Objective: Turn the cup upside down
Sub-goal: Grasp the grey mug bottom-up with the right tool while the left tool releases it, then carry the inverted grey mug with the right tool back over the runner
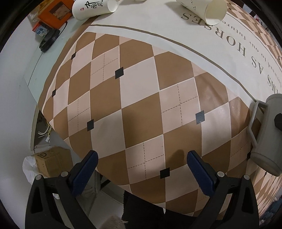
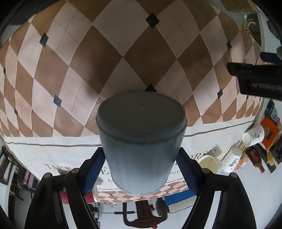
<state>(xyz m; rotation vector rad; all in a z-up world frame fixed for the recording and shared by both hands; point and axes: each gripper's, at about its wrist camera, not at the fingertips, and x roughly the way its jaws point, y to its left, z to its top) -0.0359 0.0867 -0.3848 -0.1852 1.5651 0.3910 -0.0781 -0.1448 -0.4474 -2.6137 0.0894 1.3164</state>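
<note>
My right gripper (image 2: 141,169) clamps the grey cup (image 2: 141,141) by its sides, base facing my camera, above the checkered cloth (image 2: 144,58). From the left camera the cup (image 1: 267,133) sits at 3 o'clock, handle showing. My left gripper (image 1: 141,165) hangs wide apart, holding nothing. Paper cups (image 1: 93,8) lie at 12 o'clock.
</note>
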